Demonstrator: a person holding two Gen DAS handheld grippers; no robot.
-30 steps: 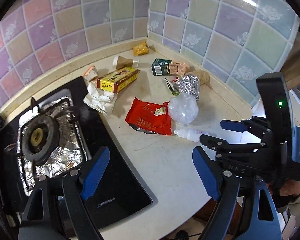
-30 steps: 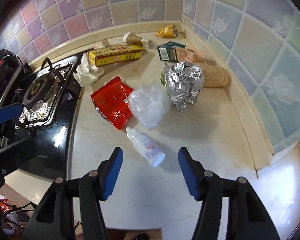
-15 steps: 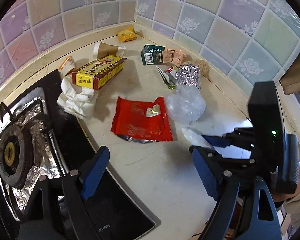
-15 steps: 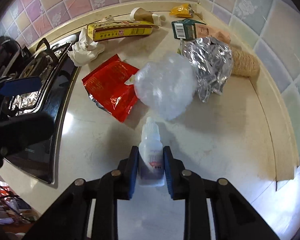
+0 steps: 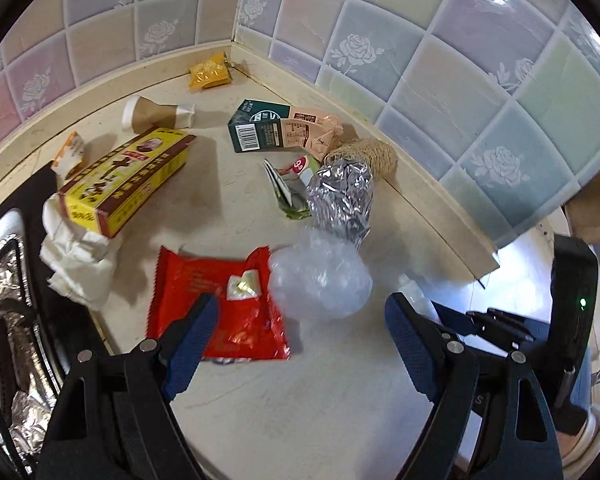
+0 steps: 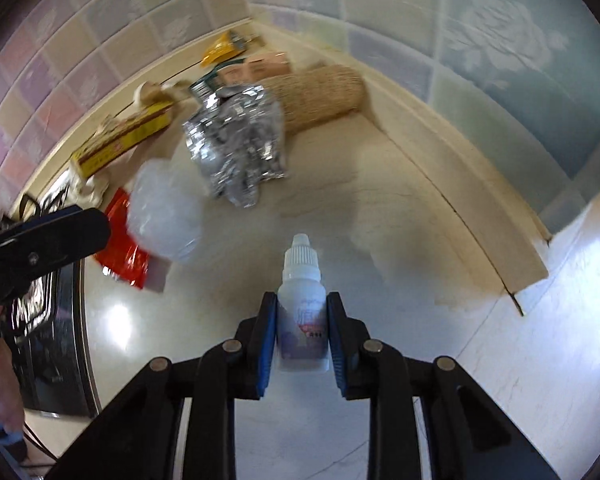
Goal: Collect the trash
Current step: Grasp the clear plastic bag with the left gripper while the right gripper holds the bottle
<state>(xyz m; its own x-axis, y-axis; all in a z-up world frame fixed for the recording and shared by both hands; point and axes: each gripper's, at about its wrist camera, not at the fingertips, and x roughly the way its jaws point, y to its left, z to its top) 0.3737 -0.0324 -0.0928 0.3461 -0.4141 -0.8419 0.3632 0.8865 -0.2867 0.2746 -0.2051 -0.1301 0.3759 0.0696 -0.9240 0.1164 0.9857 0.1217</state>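
Having clamped onto white dropper bottle point(image 6: 302, 312) since one second ago, when lying loose on bench point(image 6: 440, 280). Left wrist view: left claw point(image 5: 300, 334) standing wide apart, hovering above red wrapper point(image 5: 216, 304) and clear plastic wad point(image 5: 320, 280). Right wrist view: right claw point(image 6: 302, 330) gripping bottle body, cap pointing toward foil wrapper point(image 6: 236, 144).

A home kitchen corner: pastel wall tiles point(image 5: 432, 92) printed with roses, a pale stone counter point(image 5: 308, 404) strewn with wrappers and boxes, and a black gas stove point(image 5: 4, 320) lined with foil at the left edge.
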